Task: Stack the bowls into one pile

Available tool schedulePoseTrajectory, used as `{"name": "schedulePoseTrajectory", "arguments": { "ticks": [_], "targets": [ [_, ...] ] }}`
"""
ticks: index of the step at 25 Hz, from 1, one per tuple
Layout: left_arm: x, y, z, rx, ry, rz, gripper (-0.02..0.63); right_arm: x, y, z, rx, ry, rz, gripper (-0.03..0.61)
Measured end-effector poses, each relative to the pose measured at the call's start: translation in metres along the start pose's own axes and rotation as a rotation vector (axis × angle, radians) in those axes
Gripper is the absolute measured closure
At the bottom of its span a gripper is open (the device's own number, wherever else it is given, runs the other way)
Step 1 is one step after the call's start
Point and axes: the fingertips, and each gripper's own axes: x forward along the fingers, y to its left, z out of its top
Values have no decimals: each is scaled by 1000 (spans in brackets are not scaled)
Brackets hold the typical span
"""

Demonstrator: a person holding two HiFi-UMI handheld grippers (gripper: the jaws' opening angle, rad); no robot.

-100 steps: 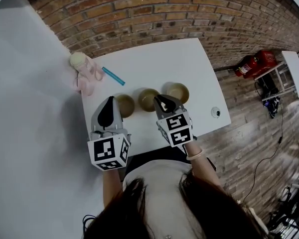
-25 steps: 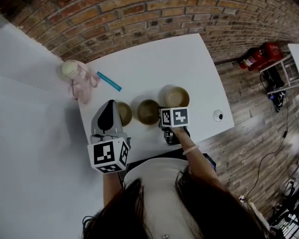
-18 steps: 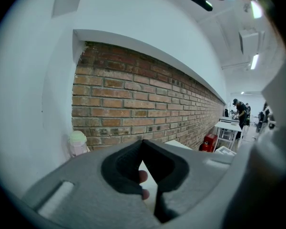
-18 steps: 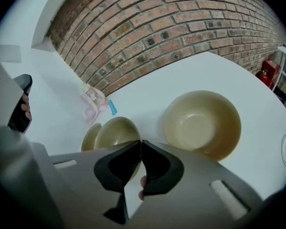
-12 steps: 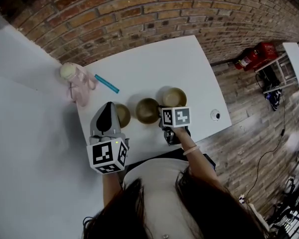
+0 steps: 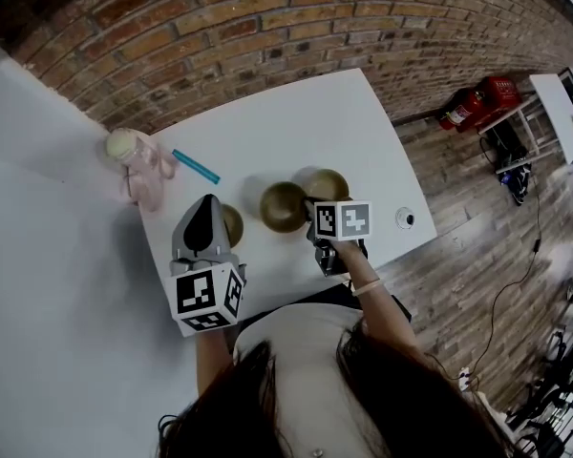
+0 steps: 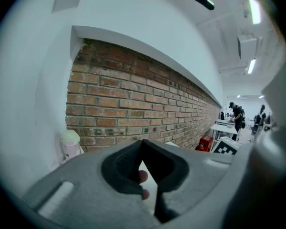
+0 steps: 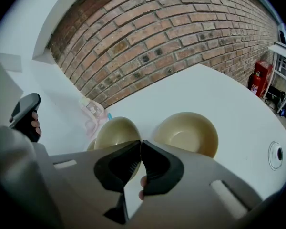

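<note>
Bright even light, strong fisheye, dark corners.

**Tan on white, brick behind**

Three round glossy bowls (image 6: 329,185) are olive-tan, and the middle bowl (image 8: 115,132) looks paler cream inside. The rectangular tabletop (image 6: 296,122) is plain white, the brick wall (image 6: 220,17) red-brown with grey mortar. A slim plastic stick (image 6: 195,167) is turquoise, a soft toy (image 6: 143,175) pink.

Three bowls (image 6: 284,207), one pink bottle (image 6: 136,168), one blue stick (image 6: 195,167), one white table (image 6: 315,113)
</note>
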Motion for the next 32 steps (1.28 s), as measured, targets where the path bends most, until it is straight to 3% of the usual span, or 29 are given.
{"name": "schedulePoseTrajectory", "arguments": {
  "ticks": [32],
  "targets": [
    [30,-48,-4,17,18,-81,614,-38,-76,24,121,-100,-91,557]
  ]
}}
